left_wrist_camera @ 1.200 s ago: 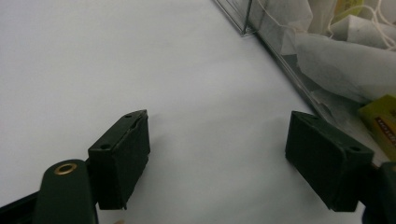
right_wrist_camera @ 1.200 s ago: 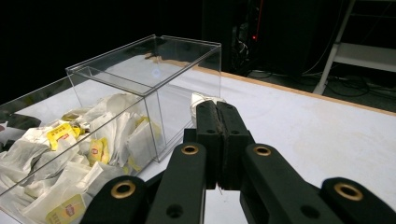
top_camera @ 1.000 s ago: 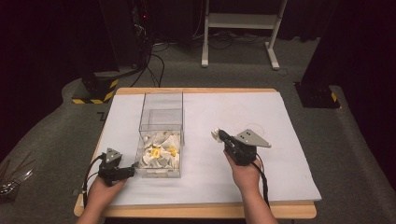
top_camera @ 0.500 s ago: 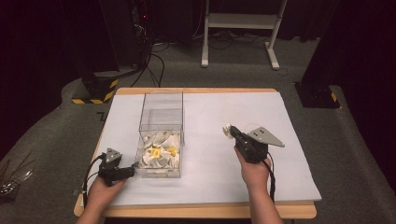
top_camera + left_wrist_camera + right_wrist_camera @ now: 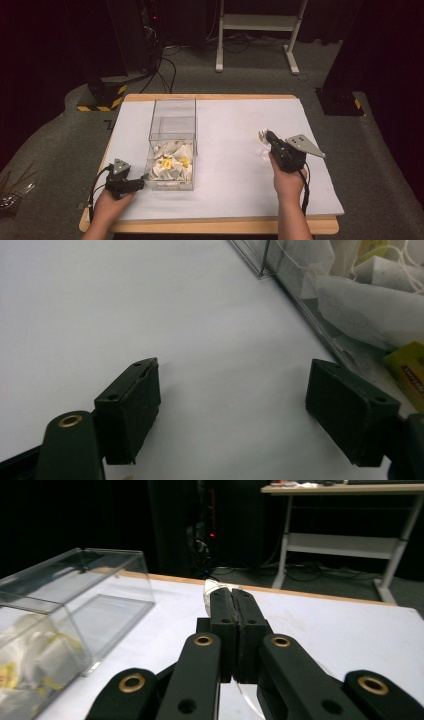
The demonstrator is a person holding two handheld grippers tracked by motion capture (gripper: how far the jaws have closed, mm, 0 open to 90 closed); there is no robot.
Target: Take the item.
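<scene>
One clear plastic box [image 5: 172,145] sits left of centre in the high view, holding a heap of tea bags [image 5: 170,165] too jumbled to count. Two grippers show, one left gripper [image 5: 131,185] at lower left and one right gripper [image 5: 263,135] at right.

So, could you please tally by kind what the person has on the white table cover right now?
Handheld grippers: 2 (left gripper, right gripper)
Clear plastic box holding tea bags: 1
Pale item, probably a tea bag, in the right gripper: 1
Total: 4
</scene>
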